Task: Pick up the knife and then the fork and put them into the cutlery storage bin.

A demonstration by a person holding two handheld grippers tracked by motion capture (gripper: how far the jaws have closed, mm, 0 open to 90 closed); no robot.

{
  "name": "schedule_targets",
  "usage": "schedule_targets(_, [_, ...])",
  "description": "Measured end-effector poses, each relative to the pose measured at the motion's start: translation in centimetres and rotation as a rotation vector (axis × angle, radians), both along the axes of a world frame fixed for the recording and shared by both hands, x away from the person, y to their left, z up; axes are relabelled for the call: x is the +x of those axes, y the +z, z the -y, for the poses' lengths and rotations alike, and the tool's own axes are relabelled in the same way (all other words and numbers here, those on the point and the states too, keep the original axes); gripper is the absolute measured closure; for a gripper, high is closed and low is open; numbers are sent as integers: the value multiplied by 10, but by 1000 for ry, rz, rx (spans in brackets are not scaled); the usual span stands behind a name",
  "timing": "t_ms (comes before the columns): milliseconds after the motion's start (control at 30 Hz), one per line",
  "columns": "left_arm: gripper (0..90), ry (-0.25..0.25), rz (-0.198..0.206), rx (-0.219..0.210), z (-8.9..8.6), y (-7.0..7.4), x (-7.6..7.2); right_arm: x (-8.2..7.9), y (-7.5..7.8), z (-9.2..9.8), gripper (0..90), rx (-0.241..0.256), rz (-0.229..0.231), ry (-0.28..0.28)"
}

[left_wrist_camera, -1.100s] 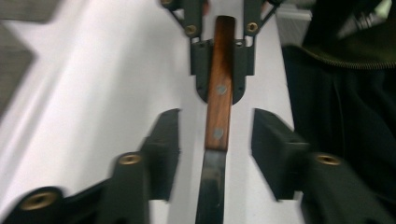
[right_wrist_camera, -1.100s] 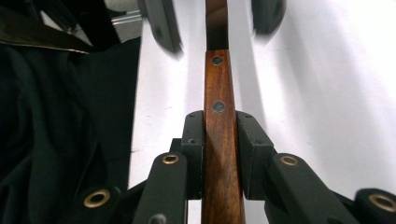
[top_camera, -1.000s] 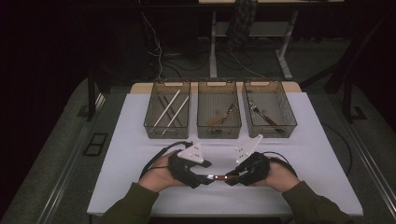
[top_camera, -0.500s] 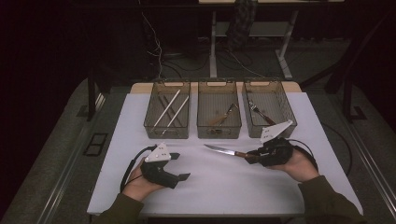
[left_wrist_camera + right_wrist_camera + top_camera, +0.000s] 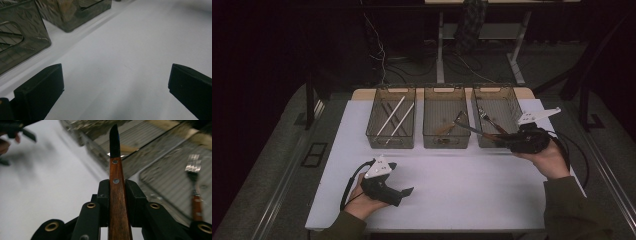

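A knife with a wooden handle and dark blade (image 5: 474, 131) is clamped by the handle in my right gripper (image 5: 506, 142) at the back right of the table. Its blade points left, over the front edges of the middle bin (image 5: 446, 142) and the right bin (image 5: 497, 88). In the right gripper view the knife (image 5: 117, 195) stands between the jaws of the right gripper (image 5: 117, 192), two rivets showing. My left gripper (image 5: 405, 192) rests low at the front left, open, its jaws pointing right. The left gripper (image 5: 115, 82) has bare table between its wide jaws.
Three wire bins stand in a row at the back of the white table (image 5: 462, 185). The left bin (image 5: 390, 141) holds two pale sticks (image 5: 393, 117). A wooden-handled utensil lies in the middle bin. A fork (image 5: 193, 167) lies in the right bin.
The grippers were together at the front centre with the knife between them. The right one carried the knife back and right to the bins; the left one drew away to the front left, empty.
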State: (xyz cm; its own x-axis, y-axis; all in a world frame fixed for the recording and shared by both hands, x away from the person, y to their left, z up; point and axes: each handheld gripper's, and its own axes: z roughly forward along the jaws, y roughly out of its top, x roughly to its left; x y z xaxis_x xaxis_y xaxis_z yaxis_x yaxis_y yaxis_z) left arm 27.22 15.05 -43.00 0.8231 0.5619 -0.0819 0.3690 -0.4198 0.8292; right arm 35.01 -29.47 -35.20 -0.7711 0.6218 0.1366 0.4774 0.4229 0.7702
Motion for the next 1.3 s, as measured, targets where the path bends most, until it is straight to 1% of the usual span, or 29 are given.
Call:
schedule_targets(167, [0,-12,-27,13,2,-3,1,11,8,10,745,-6,20,-110])
schedule_targets(200, [0,-15,-28,15,2,-3,1,14,9,13,744,-5,21,-134])
schedule_targets(333, [0,-20,-26,18,2,-3,1,24,17,23,744,7,30,-194])
schedule_targets(400, [0,-20,-23,17,2,-3,1,30,21,28,745,-2,42,-229])
schedule_targets(533, [0,-19,-20,12,1,-2,1,45,26,36,745,-38,52,-307])
schedule_targets(600, [0,-23,-20,14,1,-2,1,55,23,39,744,-76,53,-348])
schedule_targets(633, [0,-24,-19,14,2,-2,1,59,21,40,745,-90,47,-369])
schedule_targets(667, [0,-26,-19,13,2,-2,1,64,18,41,745,-91,36,-385])
schedule_targets(733, [0,-29,-20,16,2,-2,0,73,12,41,745,-85,10,-405])
schedule_targets(800, [0,-30,-21,17,2,-2,0,81,5,40,744,-97,-13,-422])
schedule_targets(1000, [0,-34,-23,13,2,-2,0,96,-11,36,745,-125,-62,-436])
schedule_targets(1100, [0,-38,-24,14,3,-3,0,102,-16,33,744,-140,-82,-444])
schedule_targets(1167, [0,-38,-24,16,3,-3,0,105,-17,31,744,-160,-88,-452])
schedule_targets(1300, [0,-40,-26,18,3,-3,0,111,-19,28,744,-171,-106,-459])
